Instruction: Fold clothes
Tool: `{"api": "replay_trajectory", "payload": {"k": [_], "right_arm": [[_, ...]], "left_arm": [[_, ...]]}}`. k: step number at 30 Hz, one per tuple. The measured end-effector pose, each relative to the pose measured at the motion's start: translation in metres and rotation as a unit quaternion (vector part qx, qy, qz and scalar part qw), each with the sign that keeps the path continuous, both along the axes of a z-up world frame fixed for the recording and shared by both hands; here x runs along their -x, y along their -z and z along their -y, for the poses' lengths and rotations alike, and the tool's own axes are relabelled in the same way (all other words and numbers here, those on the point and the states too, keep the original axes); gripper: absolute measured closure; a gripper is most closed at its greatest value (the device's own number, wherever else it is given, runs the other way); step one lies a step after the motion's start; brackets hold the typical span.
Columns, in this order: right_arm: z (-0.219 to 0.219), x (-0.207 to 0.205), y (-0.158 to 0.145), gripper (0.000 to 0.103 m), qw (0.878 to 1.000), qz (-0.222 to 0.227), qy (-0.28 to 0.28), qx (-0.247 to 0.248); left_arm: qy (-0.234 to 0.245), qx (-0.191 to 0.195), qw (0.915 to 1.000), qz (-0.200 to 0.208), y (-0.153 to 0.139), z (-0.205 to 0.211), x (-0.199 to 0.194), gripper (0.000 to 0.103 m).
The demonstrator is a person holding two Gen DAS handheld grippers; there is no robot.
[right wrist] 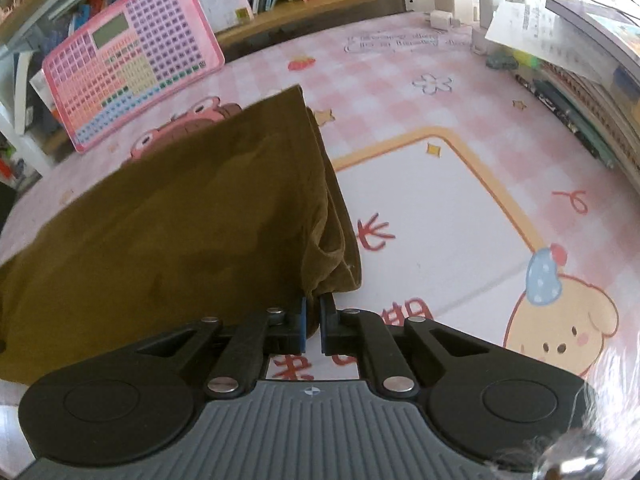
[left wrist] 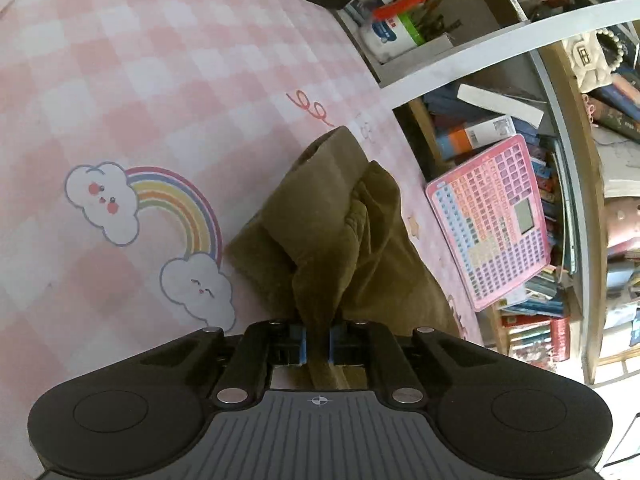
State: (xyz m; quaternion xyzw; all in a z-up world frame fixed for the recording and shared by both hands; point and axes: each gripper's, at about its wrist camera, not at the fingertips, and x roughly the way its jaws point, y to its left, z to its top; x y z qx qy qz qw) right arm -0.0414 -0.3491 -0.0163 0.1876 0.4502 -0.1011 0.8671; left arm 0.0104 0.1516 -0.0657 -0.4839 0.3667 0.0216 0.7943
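Observation:
An olive-brown garment [left wrist: 332, 232] hangs bunched above the pink checked table cover [left wrist: 160, 80], and my left gripper [left wrist: 318, 344] is shut on a fold of it. In the right wrist view the same olive-brown garment [right wrist: 180, 216] spreads wide and flat to the left, its layered edge running toward me. My right gripper [right wrist: 313, 320] is shut on the garment's near corner, just over the table cover [right wrist: 420, 208]. Neither view shows the other gripper.
A pink keyboard toy [left wrist: 490, 220] leans at the table's edge against shelves of books [left wrist: 500, 124]; the same keyboard toy [right wrist: 128, 56] stands at the far left. Stacked books [right wrist: 592, 92], papers and chargers [right wrist: 452, 4] line the right and far side.

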Motion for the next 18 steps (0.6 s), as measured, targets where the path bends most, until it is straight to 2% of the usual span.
{"api": "replay_trajectory", "payload": {"k": [3,5,6,7,8,12,18], "right_arm": [[-0.006,0.005,-0.002,0.093,1.000,0.007,0.000,0.005],[-0.010,0.009,-0.006,0.079,1.000,0.015,0.000,0.007],[-0.013,0.012,-0.008,0.065,1.000,0.018,0.001,0.007],[-0.015,0.014,-0.009,0.061,1.000,0.022,0.001,0.008],[-0.018,0.017,-0.011,0.061,1.000,0.026,0.002,0.009],[-0.027,0.026,-0.019,0.056,0.999,0.042,0.003,0.012],[-0.071,0.046,-0.028,0.042,0.996,0.068,-0.039,0.045]], "left_arm": [[-0.004,0.000,0.9999,-0.012,0.001,0.000,-0.004,0.083],[-0.002,-0.005,0.9999,-0.012,-0.004,-0.001,0.001,0.070],[0.000,-0.011,0.9999,-0.012,-0.007,0.000,0.003,0.065],[0.002,-0.020,0.9997,-0.011,-0.011,0.001,0.004,0.057],[0.004,-0.028,0.9996,-0.008,-0.014,0.002,0.007,0.054],[0.023,-0.045,0.9987,0.006,-0.025,0.006,0.019,0.054],[0.069,-0.092,0.9932,0.016,-0.034,0.022,0.038,0.050]]}}
